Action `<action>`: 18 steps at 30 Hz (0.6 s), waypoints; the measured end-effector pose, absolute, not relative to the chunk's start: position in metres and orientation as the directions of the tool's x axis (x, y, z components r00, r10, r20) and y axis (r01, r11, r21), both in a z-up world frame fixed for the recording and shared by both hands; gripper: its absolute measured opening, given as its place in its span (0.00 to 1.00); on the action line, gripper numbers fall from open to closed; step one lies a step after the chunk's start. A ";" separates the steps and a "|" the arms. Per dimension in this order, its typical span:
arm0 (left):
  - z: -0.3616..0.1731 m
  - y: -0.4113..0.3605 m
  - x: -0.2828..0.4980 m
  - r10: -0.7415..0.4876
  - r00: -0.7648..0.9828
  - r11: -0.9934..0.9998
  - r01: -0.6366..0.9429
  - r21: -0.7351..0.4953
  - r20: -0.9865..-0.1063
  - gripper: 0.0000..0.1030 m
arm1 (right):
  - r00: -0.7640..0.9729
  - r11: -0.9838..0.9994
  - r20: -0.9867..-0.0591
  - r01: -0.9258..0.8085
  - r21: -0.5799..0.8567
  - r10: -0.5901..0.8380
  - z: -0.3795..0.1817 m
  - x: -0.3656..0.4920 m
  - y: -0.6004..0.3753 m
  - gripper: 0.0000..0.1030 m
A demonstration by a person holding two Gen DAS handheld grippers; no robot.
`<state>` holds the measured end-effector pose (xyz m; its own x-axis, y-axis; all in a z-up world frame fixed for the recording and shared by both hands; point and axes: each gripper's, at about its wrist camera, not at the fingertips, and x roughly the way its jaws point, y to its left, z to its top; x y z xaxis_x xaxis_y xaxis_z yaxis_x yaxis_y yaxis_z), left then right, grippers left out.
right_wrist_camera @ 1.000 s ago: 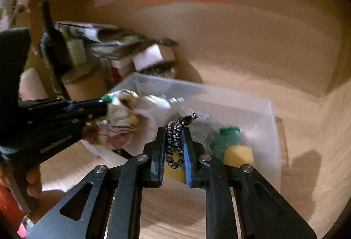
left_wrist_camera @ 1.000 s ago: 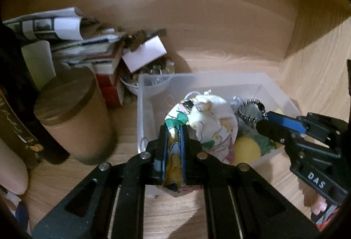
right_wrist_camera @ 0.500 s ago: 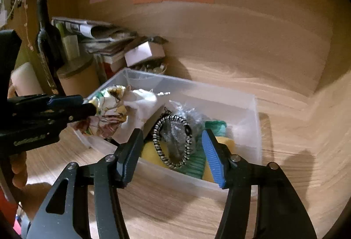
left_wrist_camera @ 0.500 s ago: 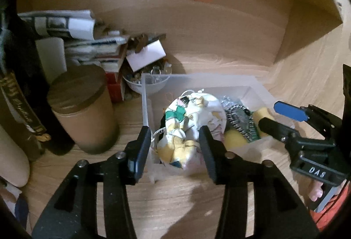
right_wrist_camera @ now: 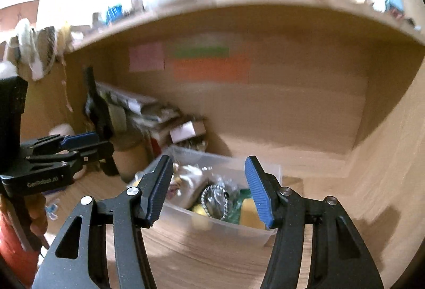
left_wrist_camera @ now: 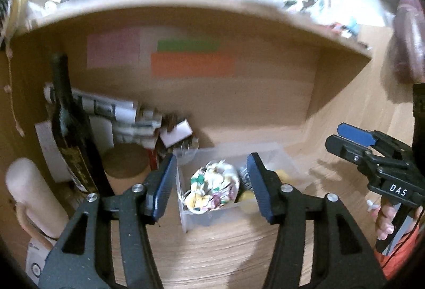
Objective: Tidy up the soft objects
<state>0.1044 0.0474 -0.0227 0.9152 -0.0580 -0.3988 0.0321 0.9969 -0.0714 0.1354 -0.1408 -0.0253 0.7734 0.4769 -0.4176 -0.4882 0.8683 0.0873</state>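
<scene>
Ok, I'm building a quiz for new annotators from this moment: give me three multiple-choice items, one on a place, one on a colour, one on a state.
1. Where does the floral cloth bundle lie?
A. in the clear plastic bin
B. on the bare desk
C. on the cork-lidded canister

2. What colour is the largest note on the back wall, the wide lower one?
A. blue
B. orange
C. white

3. How does the left gripper stand?
A. shut on the cloth
B. shut on nothing
C. open, holding nothing

Answers: 1 A, the bundle sits within the bin's walls. 2 B, the wide strip under the green one is orange. 3 C, its fingers are spread wide with nothing between them; the right gripper is open too.
</scene>
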 end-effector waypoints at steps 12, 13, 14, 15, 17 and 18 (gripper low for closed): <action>0.020 0.031 0.035 -0.027 0.978 0.999 0.022 -0.026 -0.207 0.96 | 0.822 0.853 -0.230 -0.513 0.098 0.521 0.016 0.082 -0.175 0.82; 0.022 0.028 0.030 -0.024 0.981 1.000 0.020 -0.022 -0.194 0.98 | 0.822 0.850 -0.219 -0.518 0.093 0.525 0.017 0.079 -0.176 0.83; 0.024 0.027 0.026 -0.023 0.983 1.000 0.020 -0.020 -0.184 0.99 | 0.823 0.848 -0.207 -0.522 0.088 0.528 0.020 0.076 -0.176 0.86; 0.026 0.025 0.023 -0.025 0.983 1.000 0.022 -0.019 -0.179 0.99 | 0.826 0.848 -0.195 -0.522 0.086 0.529 0.022 0.072 -0.177 0.88; 0.026 0.023 0.020 -0.029 0.984 1.000 0.027 -0.017 -0.175 1.00 | 0.829 0.847 -0.171 -0.526 0.085 0.532 0.025 0.065 -0.178 1.00; 0.026 0.022 0.019 -0.028 0.984 1.000 0.026 -0.017 -0.175 1.00 | 0.831 0.846 -0.162 -0.525 0.088 0.532 0.025 0.063 -0.178 1.00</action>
<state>0.0186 0.0217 0.0259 0.9842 -0.0281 -0.1746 0.0255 0.9995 -0.0168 0.0628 -0.1781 0.0251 0.8307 0.5325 -0.1622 -0.5253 0.8463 0.0878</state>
